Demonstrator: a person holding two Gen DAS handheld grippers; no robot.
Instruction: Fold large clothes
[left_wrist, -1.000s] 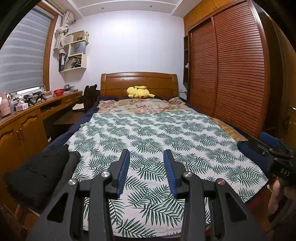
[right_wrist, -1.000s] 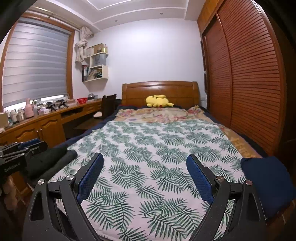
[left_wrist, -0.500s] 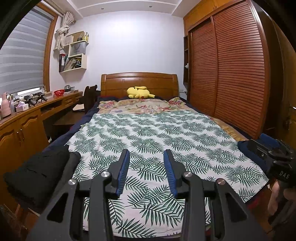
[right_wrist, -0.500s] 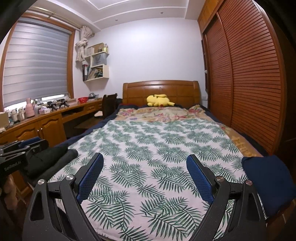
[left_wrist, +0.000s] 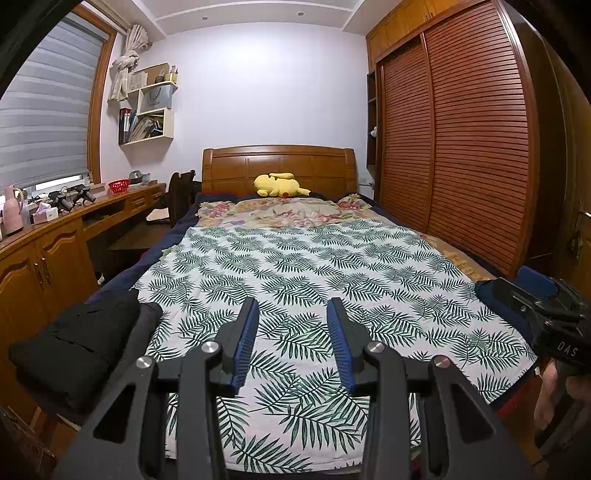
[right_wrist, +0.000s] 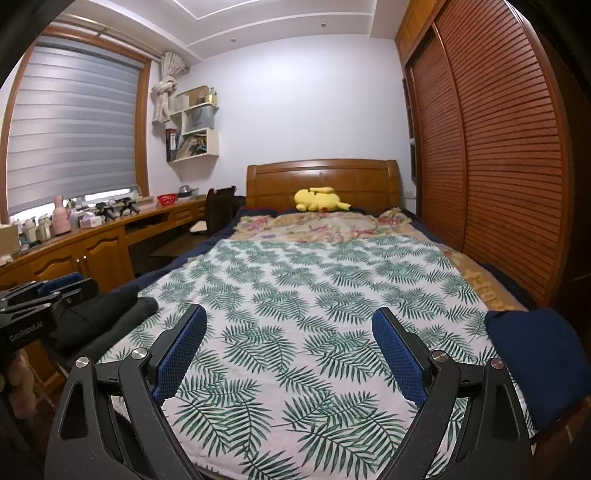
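Note:
A folded black garment (left_wrist: 77, 347) lies at the bed's near left corner, also in the right wrist view (right_wrist: 99, 314). A folded navy garment (right_wrist: 535, 362) lies at the near right corner; only its edge (left_wrist: 487, 291) shows in the left wrist view. My left gripper (left_wrist: 291, 314) is open and empty above the foot of the bed. My right gripper (right_wrist: 288, 321) is wide open and empty over the leaf-print sheet (right_wrist: 314, 314). Each gripper shows at the other view's edge, the right one (left_wrist: 554, 317) and the left one (right_wrist: 44, 299).
A leaf-print sheet (left_wrist: 303, 280) covers the bed, with a floral quilt (left_wrist: 291, 210) and a yellow plush toy (left_wrist: 279, 184) at the headboard. A wooden desk (left_wrist: 55, 236) with clutter runs along the left. A slatted wardrobe (left_wrist: 461, 155) stands on the right.

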